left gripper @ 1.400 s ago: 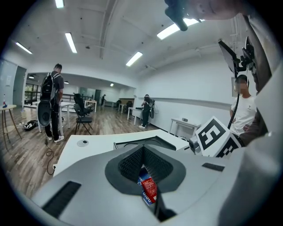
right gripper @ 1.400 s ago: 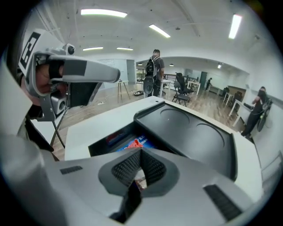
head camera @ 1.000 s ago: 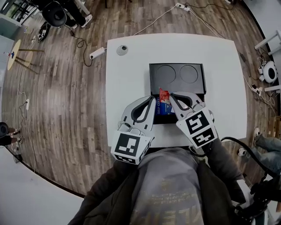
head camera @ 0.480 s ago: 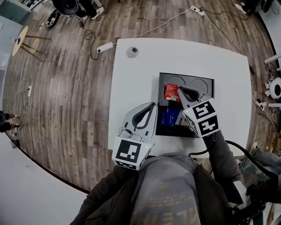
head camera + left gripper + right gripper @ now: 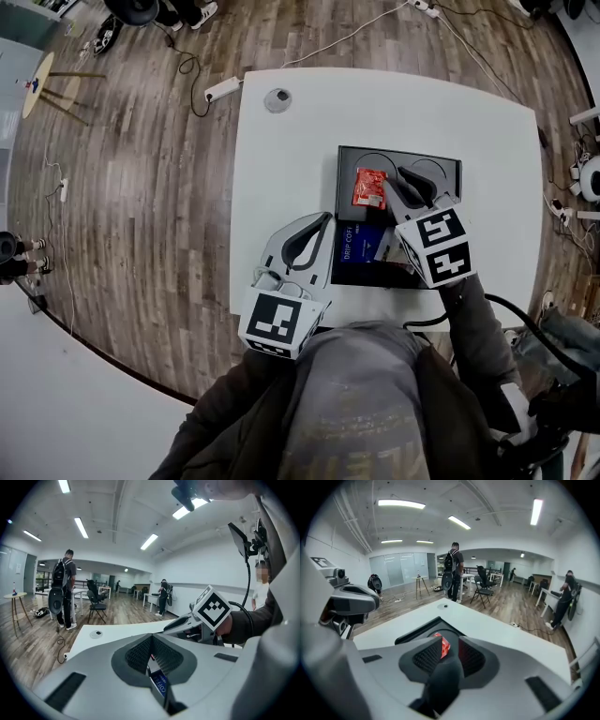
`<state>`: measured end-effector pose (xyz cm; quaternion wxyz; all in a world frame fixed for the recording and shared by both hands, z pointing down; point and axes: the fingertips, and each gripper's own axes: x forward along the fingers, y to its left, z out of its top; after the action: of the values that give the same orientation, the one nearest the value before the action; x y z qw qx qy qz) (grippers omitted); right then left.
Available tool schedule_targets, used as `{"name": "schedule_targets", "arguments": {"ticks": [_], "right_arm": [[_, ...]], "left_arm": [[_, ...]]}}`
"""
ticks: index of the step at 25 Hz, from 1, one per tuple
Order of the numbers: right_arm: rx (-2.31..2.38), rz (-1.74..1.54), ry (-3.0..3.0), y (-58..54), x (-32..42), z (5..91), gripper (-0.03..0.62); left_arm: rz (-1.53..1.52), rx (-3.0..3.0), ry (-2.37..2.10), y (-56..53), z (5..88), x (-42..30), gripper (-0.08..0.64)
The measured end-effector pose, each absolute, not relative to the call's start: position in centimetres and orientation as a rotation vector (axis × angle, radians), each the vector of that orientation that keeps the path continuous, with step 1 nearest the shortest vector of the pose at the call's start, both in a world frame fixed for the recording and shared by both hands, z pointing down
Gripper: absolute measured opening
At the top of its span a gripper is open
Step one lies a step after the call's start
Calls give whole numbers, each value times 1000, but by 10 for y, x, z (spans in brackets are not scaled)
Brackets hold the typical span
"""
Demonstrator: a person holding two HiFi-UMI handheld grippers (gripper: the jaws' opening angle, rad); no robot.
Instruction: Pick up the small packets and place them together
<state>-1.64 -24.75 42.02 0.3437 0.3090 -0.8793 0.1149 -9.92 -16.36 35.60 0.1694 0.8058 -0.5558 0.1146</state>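
The right gripper (image 5: 398, 187) has jaws that have just been opening and now stand a little apart, with a narrow gap between the pads. A red packet (image 5: 444, 648) shows in that gap at the tips, but the pads do not press on it. From the head view the red packet (image 5: 368, 187) lies flat in the far left round hollow of a black tray (image 5: 394, 152), with the gripper's tips just beside its right edge. The left gripper (image 5: 152, 637) has its jaws closed, their tips meeting, and it holds nothing. Through the slot behind its tips a blue packet (image 5: 159, 684) is visible lower down. In the head view this blue packet (image 5: 361, 246) lies in the near part of the same tray, apart from the red one. The left gripper (image 5: 322, 221) sits over the white table (image 5: 281, 178), just beside the tray's left edge.
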Motion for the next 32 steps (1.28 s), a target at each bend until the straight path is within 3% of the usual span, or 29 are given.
{"name": "schedule_targets", "arguments": {"ticks": [12,26,32], "right_arm": [[990,285,-2254,-198,39,395,103],[934,423,-2057,-136,80,470,104],[864,402,-1962,-142,77,484,155]], "left_arm": [[306,2455,-1437,-146,336,-55,0],[370,2522,-1272,-135,344,-10,0],[366,2522,-1274,-141,345,-13,0]]}}
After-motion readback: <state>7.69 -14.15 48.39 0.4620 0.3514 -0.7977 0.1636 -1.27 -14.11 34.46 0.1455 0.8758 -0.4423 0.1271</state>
